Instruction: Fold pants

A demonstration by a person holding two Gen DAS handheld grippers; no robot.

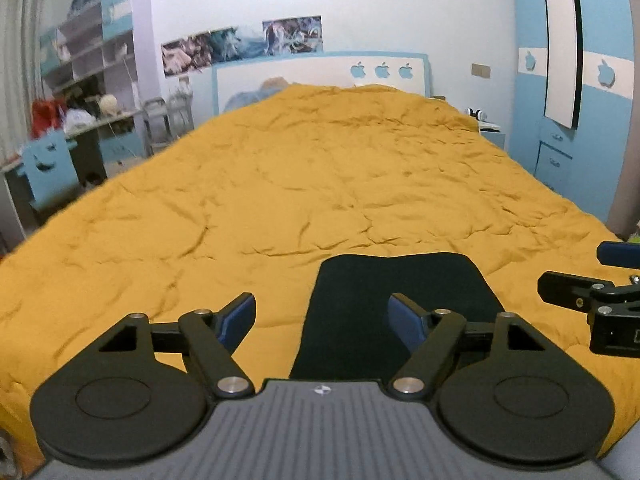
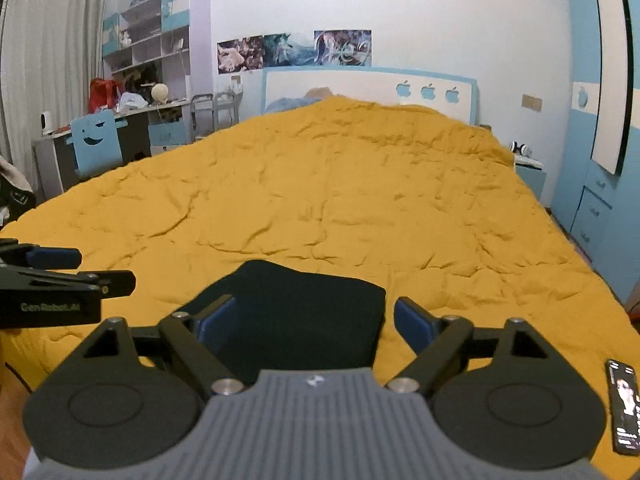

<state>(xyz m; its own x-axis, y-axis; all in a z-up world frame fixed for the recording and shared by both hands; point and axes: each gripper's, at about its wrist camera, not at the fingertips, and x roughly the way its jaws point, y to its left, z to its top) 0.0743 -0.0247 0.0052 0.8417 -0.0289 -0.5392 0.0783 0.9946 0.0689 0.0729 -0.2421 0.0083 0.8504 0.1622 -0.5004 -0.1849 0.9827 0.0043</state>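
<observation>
Both sets of my fingers are spread wide with nothing between them. In the left wrist view my left gripper (image 1: pixel 322 320) has its blue-padded fingers (image 1: pixel 238 320) apart at the bottom of the frame, and the dark pants (image 1: pixel 400 292) sit lower center to lower right, behind and partly between them. The right-hand pad overlaps the fabric in the picture, but I can't tell if it's actually touching.

In the right wrist view my right gripper (image 2: pixel 308 324) is released the same way. Here the pants (image 2: pixel 296 316) fill the gap between the fingers more squarely, lower center, looking like a compact folded dark block lying flat on the orange bedspread (image 2: pixel 340 200).

Stuff only one view gives you: the right wrist view catches a phone (image 2: pixel 625 412) lying on the bedspread at the far lower right edge, plus my left gripper poking in from the left edge, mid-height. The left wrist view shows the right gripper (image 1: pixel 592 276) coming in from the right edge instead, no phone.

Both grippers hover low near the foot of the bed, side by side, pointing up the bed toward the white and blue headboard (image 1: pixel 320 76). A desk with a blue chair (image 2: pixel 96 142) is at the left.
</observation>
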